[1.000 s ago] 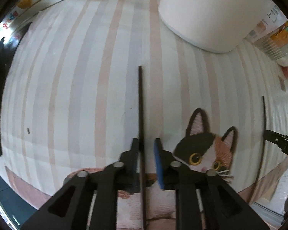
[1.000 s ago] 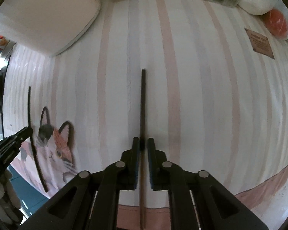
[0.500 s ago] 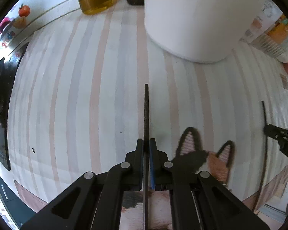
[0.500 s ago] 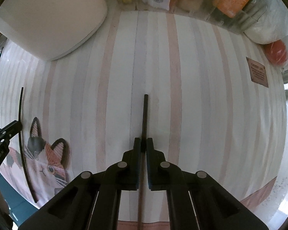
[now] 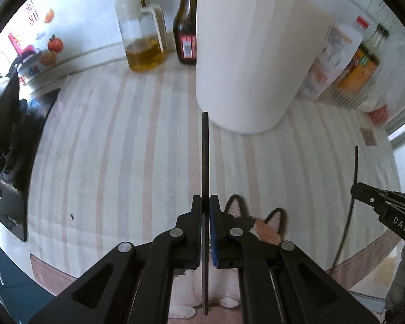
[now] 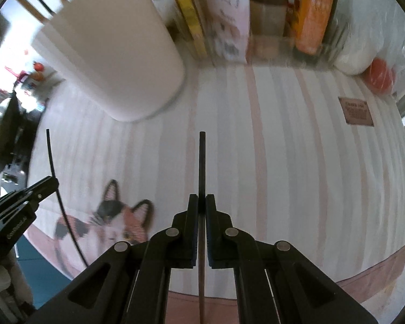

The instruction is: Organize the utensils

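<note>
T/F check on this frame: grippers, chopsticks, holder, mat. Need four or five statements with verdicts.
1. The left gripper is shut on a dark chopstick. True.
2. The right gripper is open and holds nothing. False: it is shut on its own chopstick.
3. The white holder already has sticks in it. True.
4. The oil jug lies tipped over. False: it stands upright.
5. The striped mat shows a cat picture. True.

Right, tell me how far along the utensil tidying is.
Done: several sticks already stand in the white holder. In hand: the left claw is shut on one dark chopstick and the right claw on another chopstick, both held above the striped mat. Left: drop both into the holder. No other loose utensils show on the mat.
</note>
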Action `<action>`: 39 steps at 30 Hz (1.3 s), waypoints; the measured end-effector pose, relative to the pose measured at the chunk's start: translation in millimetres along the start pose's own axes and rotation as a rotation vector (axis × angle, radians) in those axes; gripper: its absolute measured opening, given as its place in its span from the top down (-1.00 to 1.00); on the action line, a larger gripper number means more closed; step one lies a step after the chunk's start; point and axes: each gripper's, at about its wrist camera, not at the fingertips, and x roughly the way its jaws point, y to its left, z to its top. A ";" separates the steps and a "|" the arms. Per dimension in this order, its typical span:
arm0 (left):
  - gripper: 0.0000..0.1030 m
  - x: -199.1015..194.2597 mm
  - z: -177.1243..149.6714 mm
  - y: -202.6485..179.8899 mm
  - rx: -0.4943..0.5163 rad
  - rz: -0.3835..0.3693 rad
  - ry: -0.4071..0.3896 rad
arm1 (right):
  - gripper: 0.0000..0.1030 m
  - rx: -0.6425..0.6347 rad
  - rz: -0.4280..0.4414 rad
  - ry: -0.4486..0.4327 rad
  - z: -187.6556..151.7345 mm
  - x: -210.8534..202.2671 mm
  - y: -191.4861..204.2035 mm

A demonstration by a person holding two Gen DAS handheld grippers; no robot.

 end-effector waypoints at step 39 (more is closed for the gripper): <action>0.88 -141.9 106.3 40.5 -0.034 -0.118 -0.356 | 0.91 -0.147 0.123 -0.553 115.0 -180.3 99.4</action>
